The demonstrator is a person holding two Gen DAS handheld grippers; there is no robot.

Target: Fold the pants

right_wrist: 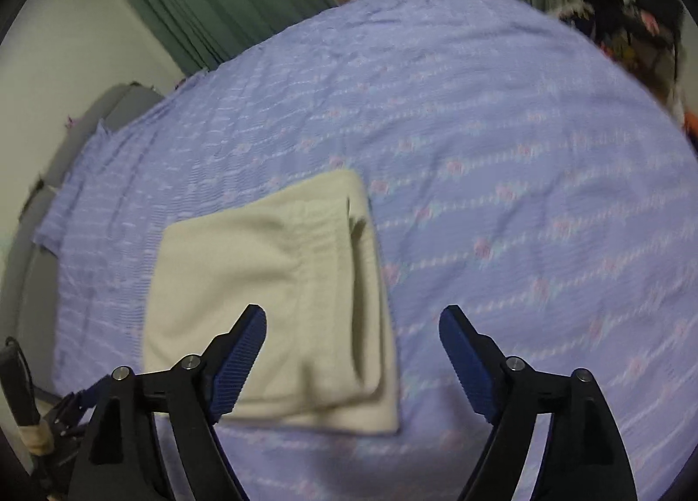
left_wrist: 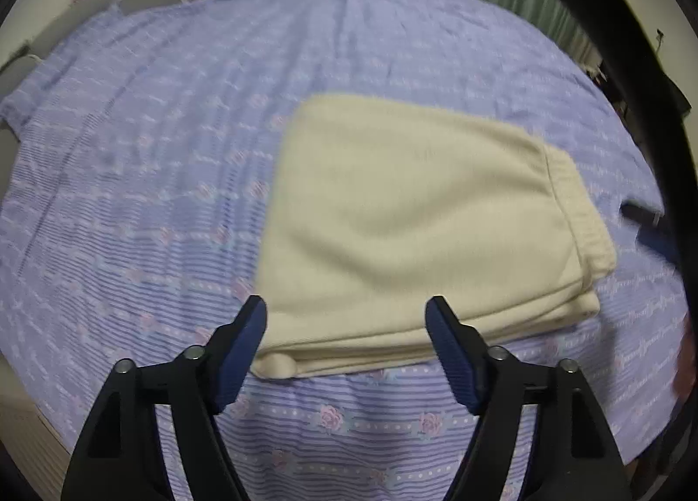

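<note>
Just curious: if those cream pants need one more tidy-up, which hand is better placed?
Probably the left gripper: its open fingers sit over the near edge of the folded pants. The right gripper, also open, straddles only their right edge.

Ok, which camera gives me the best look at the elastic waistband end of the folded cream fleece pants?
The left wrist view: the folded cream fleece pants lie large and central, the gathered waistband plain along their right edge. The right wrist view shows the pants smaller, blurrier, partly behind the right gripper's finger.
</note>
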